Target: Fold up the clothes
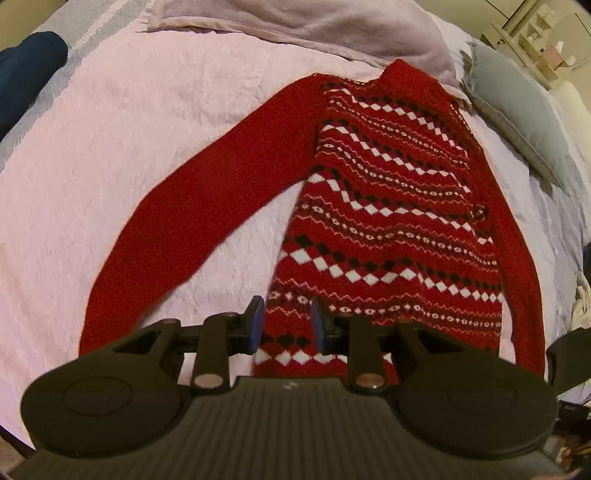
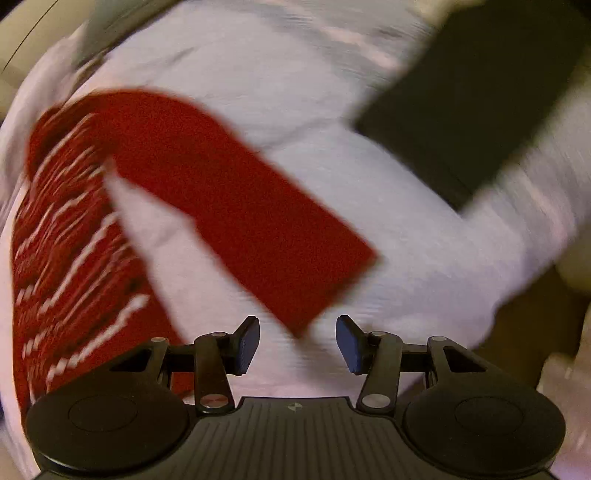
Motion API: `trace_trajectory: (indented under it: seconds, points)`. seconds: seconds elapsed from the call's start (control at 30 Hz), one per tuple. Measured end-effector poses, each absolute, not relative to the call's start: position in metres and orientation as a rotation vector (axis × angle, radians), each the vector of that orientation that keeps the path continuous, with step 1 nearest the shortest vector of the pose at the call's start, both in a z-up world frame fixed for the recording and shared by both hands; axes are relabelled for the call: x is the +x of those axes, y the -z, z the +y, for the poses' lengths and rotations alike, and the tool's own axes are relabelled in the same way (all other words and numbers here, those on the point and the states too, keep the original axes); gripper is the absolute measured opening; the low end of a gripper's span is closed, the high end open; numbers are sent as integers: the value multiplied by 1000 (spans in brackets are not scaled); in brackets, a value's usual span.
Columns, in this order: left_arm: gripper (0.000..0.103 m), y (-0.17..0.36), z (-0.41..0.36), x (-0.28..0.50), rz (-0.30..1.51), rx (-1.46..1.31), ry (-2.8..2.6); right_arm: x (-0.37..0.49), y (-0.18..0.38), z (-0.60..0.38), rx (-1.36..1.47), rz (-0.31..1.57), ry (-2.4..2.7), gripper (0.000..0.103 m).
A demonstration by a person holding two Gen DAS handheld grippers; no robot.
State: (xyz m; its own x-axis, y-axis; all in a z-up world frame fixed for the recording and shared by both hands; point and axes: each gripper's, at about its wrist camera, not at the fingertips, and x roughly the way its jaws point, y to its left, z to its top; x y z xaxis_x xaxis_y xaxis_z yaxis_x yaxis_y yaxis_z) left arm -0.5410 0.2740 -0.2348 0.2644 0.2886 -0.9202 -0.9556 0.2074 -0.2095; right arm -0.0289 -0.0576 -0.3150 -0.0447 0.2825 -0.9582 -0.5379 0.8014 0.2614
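Red patterned sweater (image 1: 388,206) lies flat on the bedspread (image 1: 166,147); left gripper (image 1: 286,325) and right gripper (image 2: 297,343) both gape, holding nothing.

left wrist: over hem | right wrist: beside sleeve | shared: sweater (image 1: 388,206)

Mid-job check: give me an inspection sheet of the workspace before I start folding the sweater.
Surface: bed with pink blanket, lightly rumpled.
Job's things: red patterned sweater lying flat, front up; left sleeve spread outward, right sleeve angled away from the body.
Clutter: lilac sheet bunched past the collar; grey pillow; dark blue item; flat dark object, blurred.
Grippers: left gripper open over the hem; right gripper open near the sleeve cuff.
Cables: nothing seen.
Surroundings: shelf unit beyond the bed.
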Motion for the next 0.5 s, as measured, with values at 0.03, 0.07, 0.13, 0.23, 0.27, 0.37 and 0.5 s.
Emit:
trace_trajectory:
  seconds: [0.03,0.07,0.13,0.23,0.27,0.37,0.5]
  points:
    - [22,233,276,-540,867,-966,-1047,-23,324,-65,-140,1481,-629,50]
    - [22,231,279,-538,851,-973,-1050,-18,332,-72,-60,1487,-588,50]
    - [22,225,285,-535,824,-986,-1058,-11,347,-80,88,1494,-523,50]
    - [22,222,287,-534,796,-1007,-1080,-12,357,-69,137,1465,-503,35]
    - [22,222,287,-534,790,-1016,-1089,-12,352,-61,79,1451,-526,6]
    - [22,219,284,-538,772,-1033,-1119,-8,311,-43,-97,1315,-671,4]
    - [22,213,279,-549,769,-1020,-1168,26,228,-42,-224,1024,-788,3]
